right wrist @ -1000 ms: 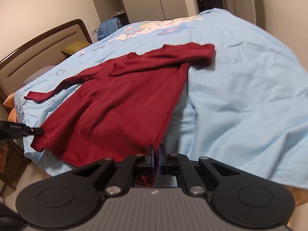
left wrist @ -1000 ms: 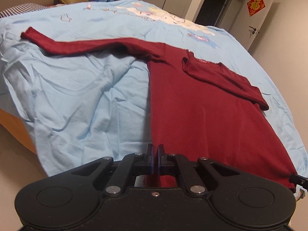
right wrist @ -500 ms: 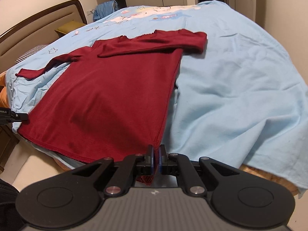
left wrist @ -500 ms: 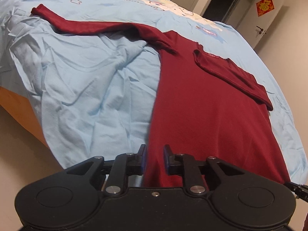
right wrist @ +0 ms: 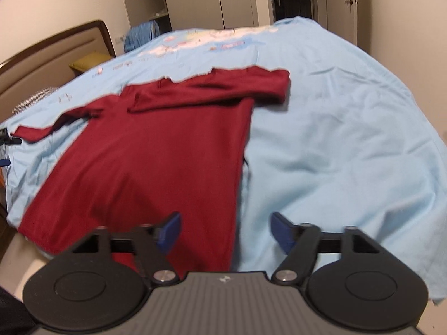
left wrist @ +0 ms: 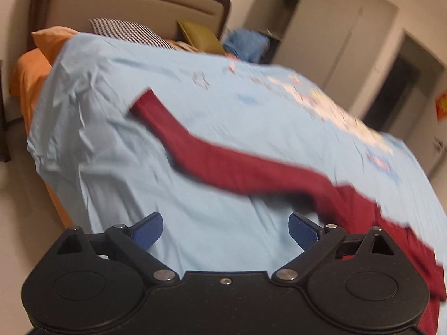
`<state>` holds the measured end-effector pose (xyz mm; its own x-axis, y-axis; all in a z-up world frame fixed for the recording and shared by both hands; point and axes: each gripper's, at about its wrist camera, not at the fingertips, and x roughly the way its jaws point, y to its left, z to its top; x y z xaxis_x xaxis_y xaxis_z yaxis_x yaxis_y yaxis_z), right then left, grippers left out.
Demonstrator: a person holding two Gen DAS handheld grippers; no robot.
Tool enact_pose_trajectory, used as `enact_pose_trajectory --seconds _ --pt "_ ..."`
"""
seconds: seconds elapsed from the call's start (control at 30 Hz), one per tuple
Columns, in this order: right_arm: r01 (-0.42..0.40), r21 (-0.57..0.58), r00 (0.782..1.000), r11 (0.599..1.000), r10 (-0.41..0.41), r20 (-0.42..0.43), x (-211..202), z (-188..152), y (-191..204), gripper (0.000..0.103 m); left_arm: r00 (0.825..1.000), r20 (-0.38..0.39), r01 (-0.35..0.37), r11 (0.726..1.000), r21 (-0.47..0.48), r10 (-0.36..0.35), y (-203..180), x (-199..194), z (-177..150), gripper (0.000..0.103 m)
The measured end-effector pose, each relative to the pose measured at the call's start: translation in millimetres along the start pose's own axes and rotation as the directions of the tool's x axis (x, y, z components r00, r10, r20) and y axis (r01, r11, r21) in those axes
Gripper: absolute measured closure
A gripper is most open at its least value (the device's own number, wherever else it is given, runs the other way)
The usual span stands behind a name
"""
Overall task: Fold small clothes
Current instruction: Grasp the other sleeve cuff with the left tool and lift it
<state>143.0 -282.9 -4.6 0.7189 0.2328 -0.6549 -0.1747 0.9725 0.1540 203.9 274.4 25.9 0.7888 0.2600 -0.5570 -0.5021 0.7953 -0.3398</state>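
Currently | one red shirt [right wrist: 156, 150] flat on bed [right wrist: 335, 145] | left claw [left wrist: 225, 227] wide | right claw [right wrist: 225, 231] wide

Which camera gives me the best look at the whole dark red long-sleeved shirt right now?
Right wrist: the dark red long-sleeved shirt lies nearly whole on the light blue bedsheet, one sleeve folded across the chest. Left wrist shows only the outstretched sleeve and a blurred shoulder.

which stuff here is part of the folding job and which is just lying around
Part of the job:
- dark red long-sleeved top
- left tongs, open
- right tongs, open

Just lying about:
- checked pillow
- olive cushion
- blue garment heap
- light blue bedsheet, only the work surface
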Motion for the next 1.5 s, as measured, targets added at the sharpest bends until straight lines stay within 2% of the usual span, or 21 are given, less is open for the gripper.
enact_pose_trajectory --seconds 0.13,0.27,0.33,0.4,0.43,0.47,0.5,0.53,0.57,0.67,0.83,0.93,1.07,1.2,1.3,1.5 --pt "-0.002 -0.006 0.999 1.0 0.002 0.033 6.6 11.0 8.3 0.009 0.996 0.074 -0.037 0.999 -0.022 0.039 7.4 28.4 37.9 0.006" --pt "-0.005 0.001 0.999 1.0 0.005 0.049 11.8 18.8 15.8 0.007 0.98 0.113 -0.157 0.986 -0.054 0.162 19.7 53.5 62.3 0.006" --pt "-0.005 0.006 0.999 1.0 0.005 0.052 13.6 21.4 18.4 0.006 0.971 0.121 -0.197 0.976 -0.097 0.208 28.9 63.3 69.5 0.013" --pt "-0.008 0.013 0.999 1.0 0.007 0.048 15.5 22.6 20.5 0.006 0.968 0.111 -0.21 0.967 -0.144 0.227 40.7 71.8 73.7 0.027" --pt "-0.01 0.015 0.999 1.0 0.01 0.045 16.3 23.2 21.1 0.006 0.966 0.107 -0.217 0.963 -0.161 0.236 44.5 75.8 75.0 0.039" --pt "-0.012 0.014 0.999 1.0 0.011 0.041 17.3 24.0 21.7 0.006 0.962 0.107 -0.23 0.958 -0.17 0.25 46.7 78.2 75.7 0.057" --pt "-0.013 0.013 0.999 1.0 0.012 0.038 18.2 24.5 22.5 0.006 0.958 0.108 -0.244 0.954 -0.171 0.265 48.5 80.7 76.8 0.067" --pt "-0.014 0.012 0.999 1.0 0.014 0.035 19.0 25.1 23.2 0.006 0.956 0.108 -0.253 0.953 -0.168 0.272 49.5 82.4 77.8 0.087" --pt "-0.017 0.011 0.999 1.0 0.017 0.034 19.5 25.6 23.7 0.006 0.955 0.107 -0.257 0.952 -0.165 0.276 49.9 82.6 78.3 0.099" --pt "-0.025 0.012 0.999 1.0 0.025 0.03 21.9 26.7 24.3 0.006 0.951 0.13 -0.26 0.952 -0.16 0.282 49.2 80.1 82.2 0.1" --pt "-0.04 0.012 0.999 0.999 0.04 0.024 25.7 27.3 24.5 0.006 0.944 0.229 -0.222 0.97 -0.095 0.238 39.3 63.3 98.5 0.1" --pt "-0.052 0.015 0.998 0.999 0.052 0.024 27.2 27.1 24.1 0.006 0.938 0.256 -0.221 0.972 -0.082 0.235 37.4 59.8 109.9 0.1" --pt "-0.067 0.026 0.997 0.997 0.067 0.025 30.6 26.6 23.4 0.006 0.944 0.281 -0.16 0.984 -0.078 0.176 23.6 54.3 122.4 0.1" --pt "-0.079 0.028 0.996 0.997 0.078 0.034 32.7 28.1 22.7 0.006 0.943 0.327 -0.07 0.998 0.005 0.065 -21.5 38.1 130.8 0.1" --pt "-0.088 0.036 0.995 0.995 0.086 0.045 33.4 29.5 20.6 0.005 0.94 0.34 0.003 0.996 0.09 -0.033 -70.5 22.6 131.1 0.1" --pt "-0.108 0.042 0.992 0.993 0.105 0.063 35.6 32.4 13.4 0.005 0.924 0.299 0.162 0.952 0.259 -0.238 -183.7 0.0 105.2 0.1"
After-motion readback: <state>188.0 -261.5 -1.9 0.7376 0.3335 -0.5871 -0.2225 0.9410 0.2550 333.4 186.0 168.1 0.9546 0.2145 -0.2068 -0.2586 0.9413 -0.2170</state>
